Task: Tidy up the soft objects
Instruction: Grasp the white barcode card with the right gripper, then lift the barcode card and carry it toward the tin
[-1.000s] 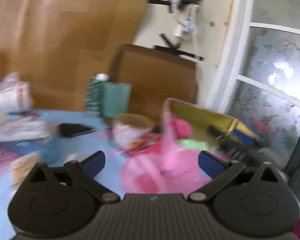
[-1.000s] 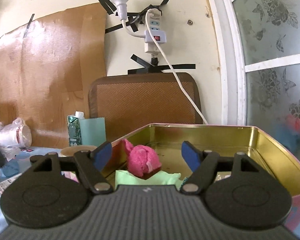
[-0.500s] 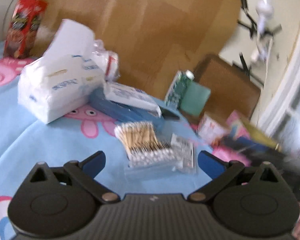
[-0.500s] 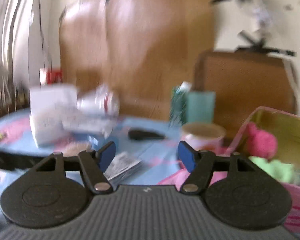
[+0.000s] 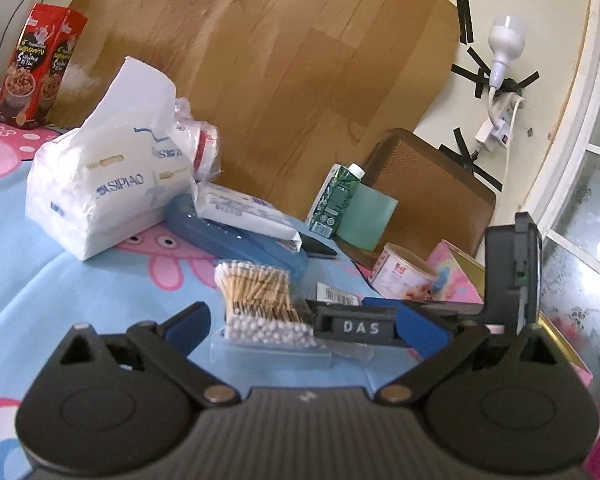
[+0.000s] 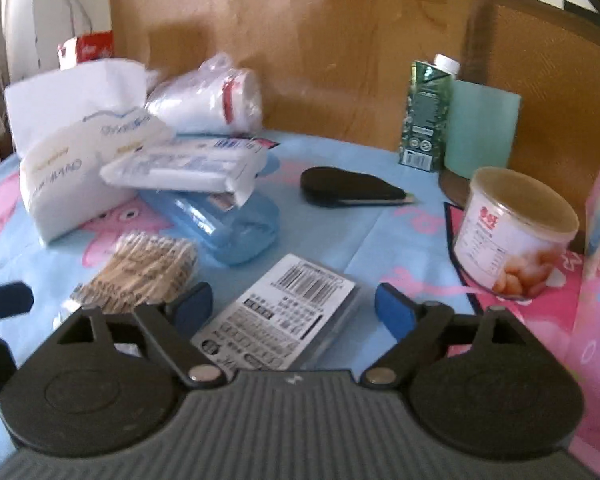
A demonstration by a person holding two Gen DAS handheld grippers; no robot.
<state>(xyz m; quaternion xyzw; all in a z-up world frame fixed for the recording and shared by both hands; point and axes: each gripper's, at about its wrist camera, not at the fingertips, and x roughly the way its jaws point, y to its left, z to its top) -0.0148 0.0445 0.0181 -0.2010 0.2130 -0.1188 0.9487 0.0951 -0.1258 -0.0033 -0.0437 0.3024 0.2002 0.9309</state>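
Right claw low over the worktop, jaws widening, nothing between the pads. A flat barcode pack lies on the cloth directly under and ahead of the gap, not touched as far as the blur allows. Looks a thin, light, film-wrapped sachet: slick face, likely to skate if pushed. Best taken by a long edge, pads across the thickness.

Left claw spread wide, empty. Between its fingers, a little ahead, sits the swab box: clear rigid plastic, light, sticks inside. Hard shell, so not really one of the soft things; would slip under a loose pinch. The right claw's finger crosses the left view just right of this box.

Further back, the blue case, hard and smooth, with a wipes pack resting on top of it. Wipes pack is soft, floppy, crinkly; take it mid-body, where it will crush a little and hold.

Left of those, the tissue pack, one sheet standing out of the top. Bulky, very light, squashy. Grip across the narrow waist; avoid the loose sheet, it would tear or pull free.

Behind it, a bagged roll, loose film, soft.

Right side: tub and carton, both stiff. Tin edge at far right, probably the drop-off, contents not visible.
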